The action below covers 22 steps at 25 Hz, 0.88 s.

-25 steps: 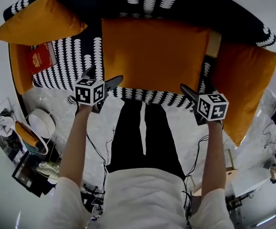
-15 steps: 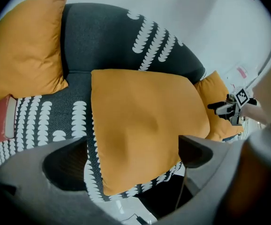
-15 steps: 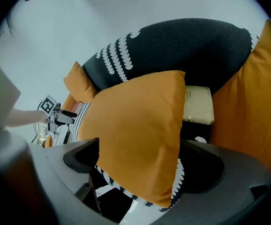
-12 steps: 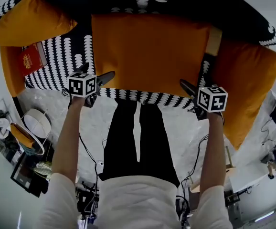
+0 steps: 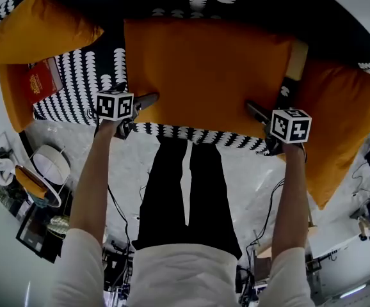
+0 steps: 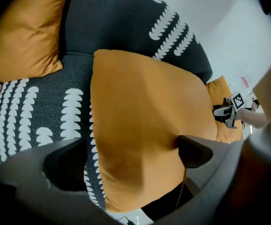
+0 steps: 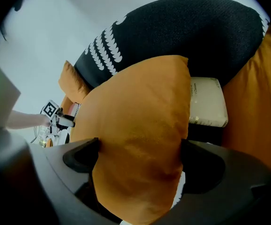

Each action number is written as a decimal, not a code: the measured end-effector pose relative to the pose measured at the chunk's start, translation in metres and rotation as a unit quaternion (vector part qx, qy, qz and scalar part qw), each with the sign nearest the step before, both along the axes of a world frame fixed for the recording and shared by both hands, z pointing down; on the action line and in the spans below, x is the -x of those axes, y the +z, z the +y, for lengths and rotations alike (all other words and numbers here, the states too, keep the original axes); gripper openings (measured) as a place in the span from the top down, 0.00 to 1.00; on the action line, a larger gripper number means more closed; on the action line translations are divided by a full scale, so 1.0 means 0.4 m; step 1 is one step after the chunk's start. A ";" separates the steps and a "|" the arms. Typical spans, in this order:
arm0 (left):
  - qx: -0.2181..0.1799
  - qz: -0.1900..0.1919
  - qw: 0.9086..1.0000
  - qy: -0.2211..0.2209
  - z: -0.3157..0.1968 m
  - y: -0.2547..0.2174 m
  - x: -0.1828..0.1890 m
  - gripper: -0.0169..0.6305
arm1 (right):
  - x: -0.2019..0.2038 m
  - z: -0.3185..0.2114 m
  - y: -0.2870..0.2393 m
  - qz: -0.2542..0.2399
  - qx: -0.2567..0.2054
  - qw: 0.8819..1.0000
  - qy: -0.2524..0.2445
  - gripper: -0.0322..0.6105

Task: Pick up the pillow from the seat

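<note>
My left gripper (image 6: 131,146) gapes over one end of the pillow (image 5: 204,69) on the seat (image 5: 102,69); only its right finger touches it. My right gripper (image 7: 139,146), its fingers just opening wider, straddles the other end unclamped. Two grippers, three pillows: left pillow (image 5: 34,24) and right pillow (image 5: 342,120) lie beyond the fingers.

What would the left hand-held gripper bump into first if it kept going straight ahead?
Most likely the orange pillow: its edge sits between the open jaws of the left hand-held gripper.

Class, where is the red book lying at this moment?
In the head view the red book lies at the left on the patterned seat, below the corner cushion and left of the centre pillow.
</note>
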<state>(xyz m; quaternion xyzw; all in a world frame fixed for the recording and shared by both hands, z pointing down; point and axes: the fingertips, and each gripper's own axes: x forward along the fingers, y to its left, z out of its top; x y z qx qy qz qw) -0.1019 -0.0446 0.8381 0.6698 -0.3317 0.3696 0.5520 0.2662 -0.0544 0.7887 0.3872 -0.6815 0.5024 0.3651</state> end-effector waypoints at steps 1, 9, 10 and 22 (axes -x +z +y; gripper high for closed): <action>0.005 0.005 1.000 -0.001 0.004 0.008 0.008 0.06 | 0.005 0.003 0.004 0.001 0.002 1.000 -0.001 0.19; 0.025 0.035 0.999 0.017 0.015 0.006 0.027 0.05 | 0.023 0.023 0.006 -0.017 0.017 1.000 0.006 0.15; 0.029 0.043 0.999 0.018 0.015 0.010 0.023 0.05 | 0.021 0.022 0.012 -0.023 0.020 1.000 0.009 0.15; 0.043 0.129 0.990 0.045 0.000 -0.001 -0.014 0.05 | 0.036 0.008 0.009 -0.102 0.034 0.994 -0.005 0.13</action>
